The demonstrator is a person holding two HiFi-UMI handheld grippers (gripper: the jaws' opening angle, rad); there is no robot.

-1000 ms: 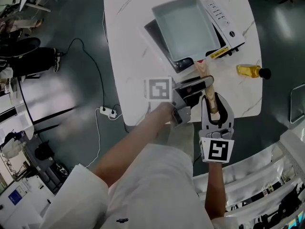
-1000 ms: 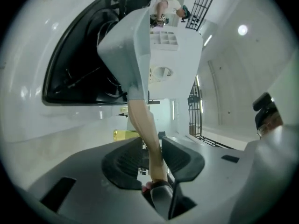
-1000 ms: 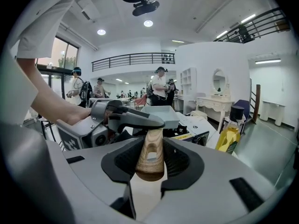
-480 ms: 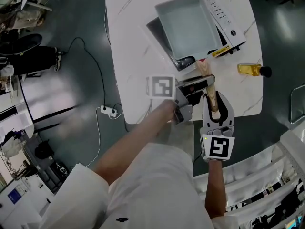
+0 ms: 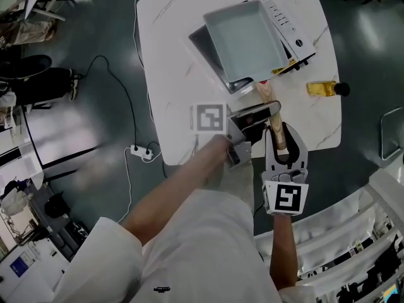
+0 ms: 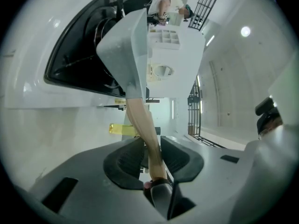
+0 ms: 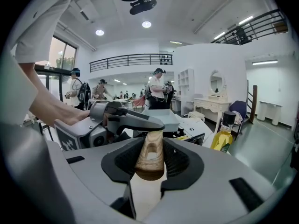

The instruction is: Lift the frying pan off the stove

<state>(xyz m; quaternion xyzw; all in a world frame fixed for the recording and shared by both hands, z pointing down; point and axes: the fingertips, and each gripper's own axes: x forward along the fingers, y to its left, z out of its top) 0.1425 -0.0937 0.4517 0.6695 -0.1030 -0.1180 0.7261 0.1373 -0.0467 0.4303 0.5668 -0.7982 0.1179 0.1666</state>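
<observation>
Right gripper (image 7: 149, 155) clamps the wooden handle (image 5: 270, 95), our left gripper (image 6: 150, 148), jaws opening slightly, pinches it too, yet the frying pan (image 5: 243, 36) sits over the stove (image 5: 207, 50) at upper centre as before, so we've barely lifted.

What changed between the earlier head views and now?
Very little. The fingers of the left gripper are opening slightly, with the wooden handle of the frying pan between them. Nothing was newly taken or let go. The right gripper stays shut on the handle's end, the pan shows no clear lift off the stove, and the oil bottle has not shifted.
</observation>
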